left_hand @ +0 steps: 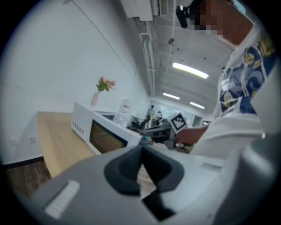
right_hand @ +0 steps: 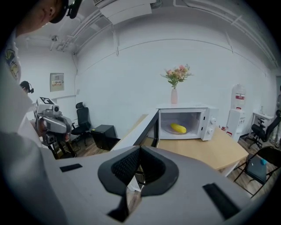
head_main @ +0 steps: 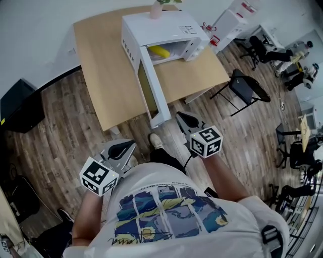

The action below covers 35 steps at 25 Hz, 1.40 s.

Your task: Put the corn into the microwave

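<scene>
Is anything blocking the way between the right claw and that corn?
Nothing visible does. The corn lies inside the microwave, whose door stands wide open, off the line from the right gripper.

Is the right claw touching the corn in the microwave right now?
Apart. In the head view the right claw is near the person, while the corn lies well away inside the open microwave.

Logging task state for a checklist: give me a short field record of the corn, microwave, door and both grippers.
microwave: on the wooden table, vase on top
door: wide open
corn: inside the microwave
left gripper: shut, empty, short of the table
right gripper: shut, empty, short of the table
</scene>
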Each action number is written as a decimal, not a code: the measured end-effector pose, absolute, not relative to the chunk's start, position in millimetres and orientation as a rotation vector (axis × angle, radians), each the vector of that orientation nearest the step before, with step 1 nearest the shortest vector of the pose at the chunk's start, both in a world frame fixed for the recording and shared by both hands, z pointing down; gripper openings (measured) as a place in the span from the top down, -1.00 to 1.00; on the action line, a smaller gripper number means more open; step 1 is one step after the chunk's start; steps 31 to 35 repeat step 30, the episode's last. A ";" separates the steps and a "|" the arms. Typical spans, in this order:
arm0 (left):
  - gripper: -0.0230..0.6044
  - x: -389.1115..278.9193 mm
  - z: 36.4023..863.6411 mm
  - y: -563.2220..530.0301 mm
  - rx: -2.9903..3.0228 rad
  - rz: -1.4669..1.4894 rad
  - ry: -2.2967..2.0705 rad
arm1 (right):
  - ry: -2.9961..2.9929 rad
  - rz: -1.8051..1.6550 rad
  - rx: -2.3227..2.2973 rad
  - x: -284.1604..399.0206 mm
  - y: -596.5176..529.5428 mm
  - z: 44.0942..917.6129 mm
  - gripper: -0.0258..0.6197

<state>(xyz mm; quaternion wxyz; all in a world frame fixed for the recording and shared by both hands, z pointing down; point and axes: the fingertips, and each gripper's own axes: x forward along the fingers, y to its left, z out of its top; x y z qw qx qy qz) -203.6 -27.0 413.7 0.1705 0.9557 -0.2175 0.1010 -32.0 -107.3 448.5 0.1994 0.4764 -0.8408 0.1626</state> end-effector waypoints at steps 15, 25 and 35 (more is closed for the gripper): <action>0.90 -198.2 450.2 -28.7 2.687 0.331 -0.629 | -2.335 0.375 1.216 -35.3 -82.1 444.8 0.89; 0.90 -109.5 418.0 -20.3 2.777 0.387 -0.543 | -2.420 0.416 1.248 23.5 -51.0 435.8 0.89; 0.90 -12.5 402.9 1.1 2.822 0.366 -0.451 | -2.417 0.447 1.278 98.9 -18.7 433.4 0.89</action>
